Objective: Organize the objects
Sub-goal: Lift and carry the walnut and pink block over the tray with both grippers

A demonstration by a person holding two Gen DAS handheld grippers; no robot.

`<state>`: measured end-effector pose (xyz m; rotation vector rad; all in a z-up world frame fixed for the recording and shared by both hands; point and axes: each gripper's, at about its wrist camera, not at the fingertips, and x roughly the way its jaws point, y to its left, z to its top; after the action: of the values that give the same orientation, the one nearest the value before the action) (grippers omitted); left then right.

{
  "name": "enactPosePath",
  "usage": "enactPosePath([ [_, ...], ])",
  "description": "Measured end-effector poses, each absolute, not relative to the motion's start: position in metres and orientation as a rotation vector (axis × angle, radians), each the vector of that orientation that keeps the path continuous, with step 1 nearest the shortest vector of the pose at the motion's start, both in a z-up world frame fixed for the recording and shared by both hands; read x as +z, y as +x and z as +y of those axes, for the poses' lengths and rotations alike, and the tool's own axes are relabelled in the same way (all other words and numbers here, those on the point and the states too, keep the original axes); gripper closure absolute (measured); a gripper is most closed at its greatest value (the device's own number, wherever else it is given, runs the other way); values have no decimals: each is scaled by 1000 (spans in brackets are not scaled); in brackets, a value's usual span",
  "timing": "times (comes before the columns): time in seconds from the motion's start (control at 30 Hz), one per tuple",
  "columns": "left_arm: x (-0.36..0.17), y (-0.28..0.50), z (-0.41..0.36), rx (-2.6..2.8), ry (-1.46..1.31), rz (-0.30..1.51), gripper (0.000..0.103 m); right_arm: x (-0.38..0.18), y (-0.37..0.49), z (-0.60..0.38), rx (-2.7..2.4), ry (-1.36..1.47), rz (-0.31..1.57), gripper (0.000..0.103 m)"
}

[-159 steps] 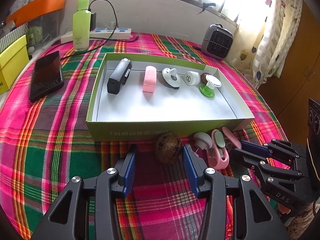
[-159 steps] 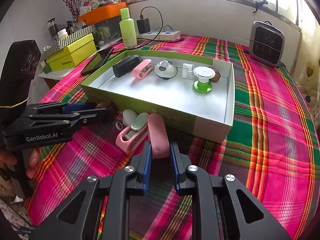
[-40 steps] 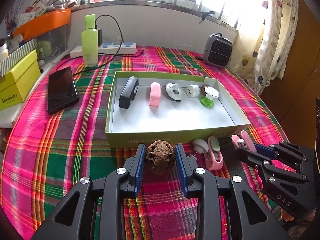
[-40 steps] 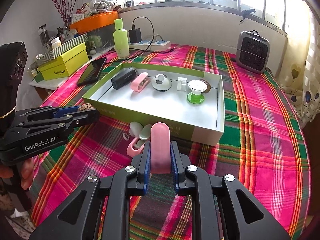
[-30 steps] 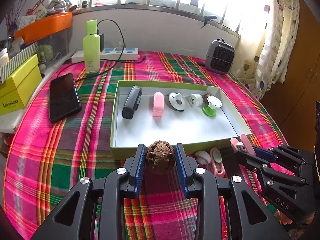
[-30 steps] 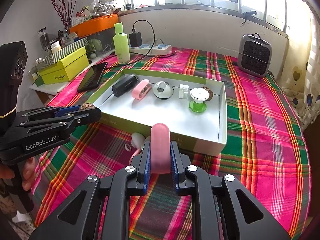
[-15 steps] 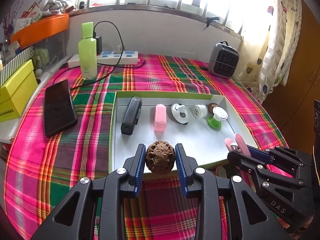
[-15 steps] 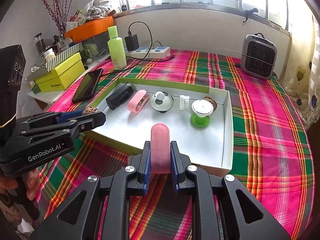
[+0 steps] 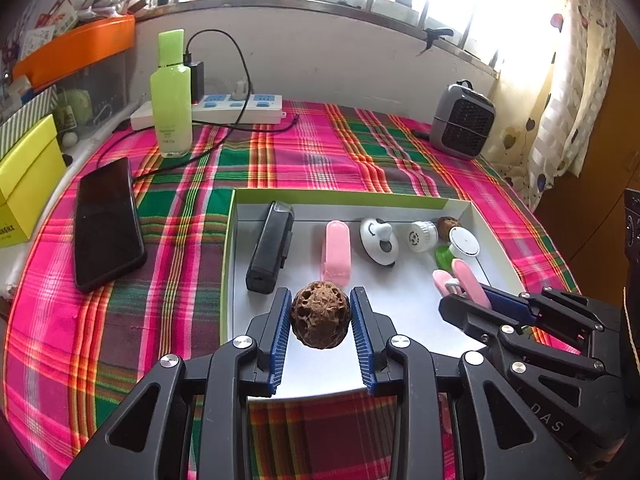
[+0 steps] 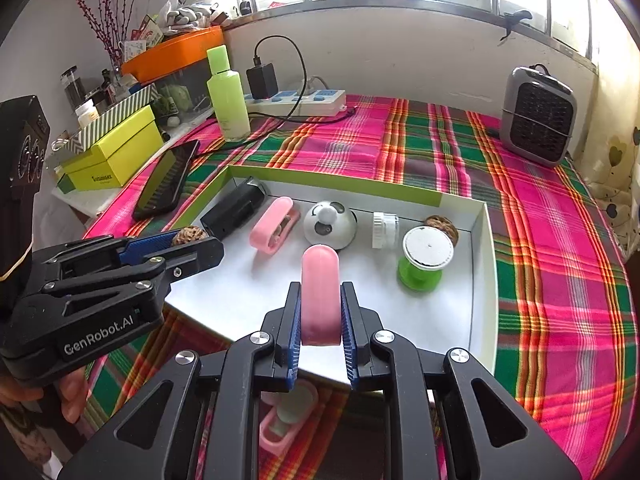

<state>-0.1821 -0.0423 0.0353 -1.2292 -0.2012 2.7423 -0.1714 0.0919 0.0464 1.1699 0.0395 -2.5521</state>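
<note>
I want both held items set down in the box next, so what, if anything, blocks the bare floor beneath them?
Nothing visible does. The walnut in the left gripper and pink clip in the right gripper hang over bare white floor of the box, nearer than the row of items.

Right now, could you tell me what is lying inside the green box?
In the green box: black device, pink clip, panda dome, white cap, walnut, green-and-white spool. The gripper bodies hide its near edge.
</note>
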Motion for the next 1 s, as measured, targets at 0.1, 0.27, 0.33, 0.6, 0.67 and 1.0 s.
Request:
enactPosePath([
  [0.1, 32, -187, -40, 2735, -1240, -193, 75, 42, -179, 89, -2548, 1185, 36, 84],
  [0.27, 26, -196, -39, 2731, -1261, -165, 75, 38, -189, 85, -2541, 1203, 42, 84],
  [0.33, 23, -200, -42, 2729, -1279, -169, 75, 36, -193, 85, -2539, 1215, 41, 84],
  [0.6, 17, -206, -44, 2726, -1298, -168, 75, 29, -202, 78, -2518, 1241, 44, 84],
  [0.67, 17, -207, -44, 2726, -1298, -172, 75, 28, -203, 76, -2513, 1243, 46, 84],
  [1.0, 15, -215, -45, 2728, -1303, -150, 75, 26, -206, 72, -2512, 1250, 77, 84],
])
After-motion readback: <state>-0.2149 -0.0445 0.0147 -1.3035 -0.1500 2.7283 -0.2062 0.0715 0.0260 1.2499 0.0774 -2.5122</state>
